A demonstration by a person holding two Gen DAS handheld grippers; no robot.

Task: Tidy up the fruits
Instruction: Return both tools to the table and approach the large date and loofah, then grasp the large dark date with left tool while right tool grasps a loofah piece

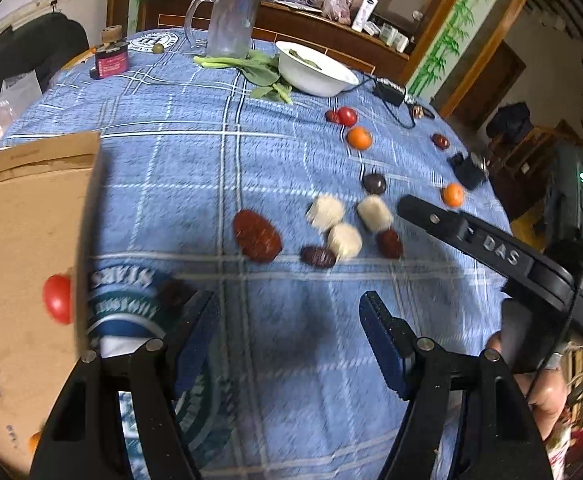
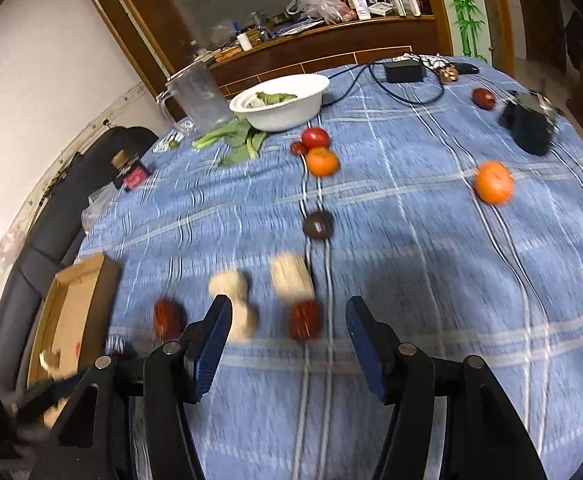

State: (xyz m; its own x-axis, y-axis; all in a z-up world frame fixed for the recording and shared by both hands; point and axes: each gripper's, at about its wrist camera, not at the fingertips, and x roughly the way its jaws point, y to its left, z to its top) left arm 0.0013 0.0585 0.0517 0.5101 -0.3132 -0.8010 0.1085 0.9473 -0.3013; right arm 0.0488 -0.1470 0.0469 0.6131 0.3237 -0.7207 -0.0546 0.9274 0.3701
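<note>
Both the left gripper (image 1: 289,312) and right gripper (image 2: 287,316) hold their fingers wide, gripping nothing. A red date (image 2: 305,319) lies on the bench (image 2: 431,240) near the right one; a cardboard box (image 1: 23,240) holds 1 tomato (image 1: 57,298).

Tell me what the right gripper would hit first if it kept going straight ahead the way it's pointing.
Probably the red date, which lies on the cloth just ahead of the open right gripper, between its fingers. Motion blur makes depth uncertain.

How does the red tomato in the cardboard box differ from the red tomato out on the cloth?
The boxed tomato lies inside the cardboard box, alone; the loose tomato lies on the cloth near the white bowl, beside a small dark-red fruit and an orange. Both are round and red.
</note>
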